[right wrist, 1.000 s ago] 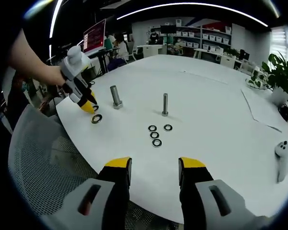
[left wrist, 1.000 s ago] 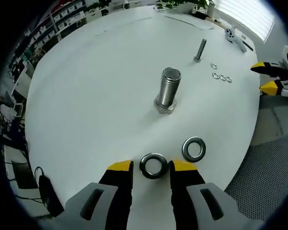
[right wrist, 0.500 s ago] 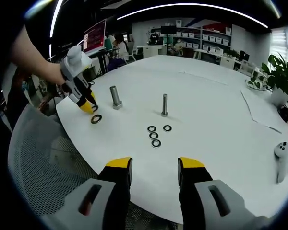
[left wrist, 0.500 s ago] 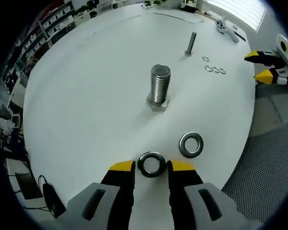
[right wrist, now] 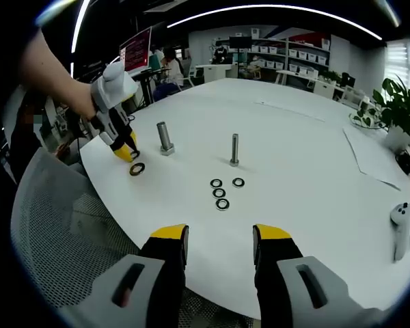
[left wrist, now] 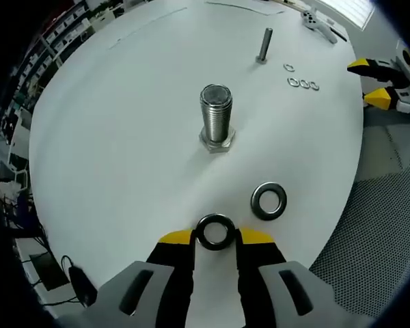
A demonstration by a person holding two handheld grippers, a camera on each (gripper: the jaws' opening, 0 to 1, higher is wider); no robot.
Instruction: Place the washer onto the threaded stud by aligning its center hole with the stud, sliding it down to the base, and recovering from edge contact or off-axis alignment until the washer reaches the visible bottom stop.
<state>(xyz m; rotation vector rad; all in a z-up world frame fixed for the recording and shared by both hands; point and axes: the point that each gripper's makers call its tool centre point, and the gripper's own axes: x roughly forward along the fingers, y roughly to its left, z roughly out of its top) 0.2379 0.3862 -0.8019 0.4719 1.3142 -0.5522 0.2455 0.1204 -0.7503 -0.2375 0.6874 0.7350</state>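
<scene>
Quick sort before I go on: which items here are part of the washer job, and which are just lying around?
In the job: left gripper, jaws closed on a large washer; big threaded stud; spare large washer.

Lying about: thin bolt; three small washers; white controller; potted plant; right gripper, idle and open.

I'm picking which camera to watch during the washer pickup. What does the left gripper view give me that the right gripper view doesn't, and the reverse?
Left gripper view: a close look at the left gripper with its jaws against both sides of a washer, and clear threads on the large stud.
Right gripper view: the open right gripper, a potted plant and a red monitor.
Both: the large stud, the thin stud, three small washers and a loose washer.
</scene>
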